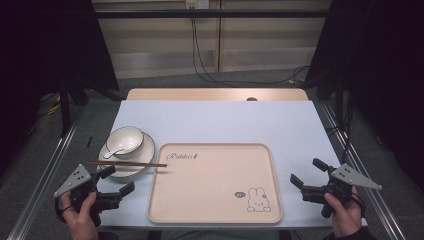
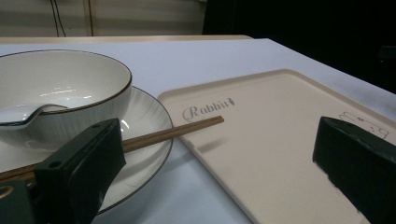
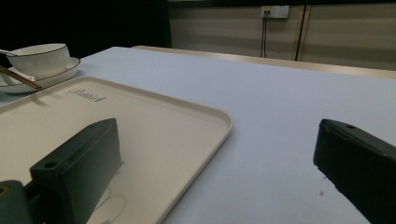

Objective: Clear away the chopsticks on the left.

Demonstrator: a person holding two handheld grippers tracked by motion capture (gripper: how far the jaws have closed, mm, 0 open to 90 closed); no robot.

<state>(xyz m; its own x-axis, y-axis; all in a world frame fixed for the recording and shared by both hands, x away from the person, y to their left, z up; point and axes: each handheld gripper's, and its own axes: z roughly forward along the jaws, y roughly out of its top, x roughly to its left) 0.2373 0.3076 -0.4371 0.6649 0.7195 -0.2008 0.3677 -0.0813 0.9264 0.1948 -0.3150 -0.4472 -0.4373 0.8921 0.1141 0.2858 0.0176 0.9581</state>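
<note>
On the near left of the worktop [image 1: 215,120], my left gripper [image 1: 116,181] sits low in my left hand [image 1: 80,215], its fingers [image 2: 79,172] spread wide with nothing between them. They point toward the near edge of the plate [image 1: 145,152], which lies just beyond them at the left side of the worktop. A white bowl [image 1: 125,140] with a dark rim stands on that plate, and a white spoon [image 1: 114,152] rests inside the bowl, its handle leaning toward the near left. Brown chopsticks [image 1: 127,163] lie across the near part of the plate, running left to right, and their right tips reach over the far left corner of the tray [image 1: 215,200]. From the left gripper view, the chopsticks [image 2: 173,133] pass behind my left finger, apart from it, and end just over the tray's rim [image 2: 187,140] near the printed word.

The beige tray takes up the near middle of the worktop, with a small rabbit drawing [image 1: 257,200] toward its near right corner. My right gripper [image 1: 306,176] is held in my right hand [image 1: 345,215] to the right of the tray, well apart from the plate. Its fingers [image 3: 79,163] are also spread, empty, aimed leftward across the tray's near right corner; one hovers above the tray surface, the other above the bare worktop.
</note>
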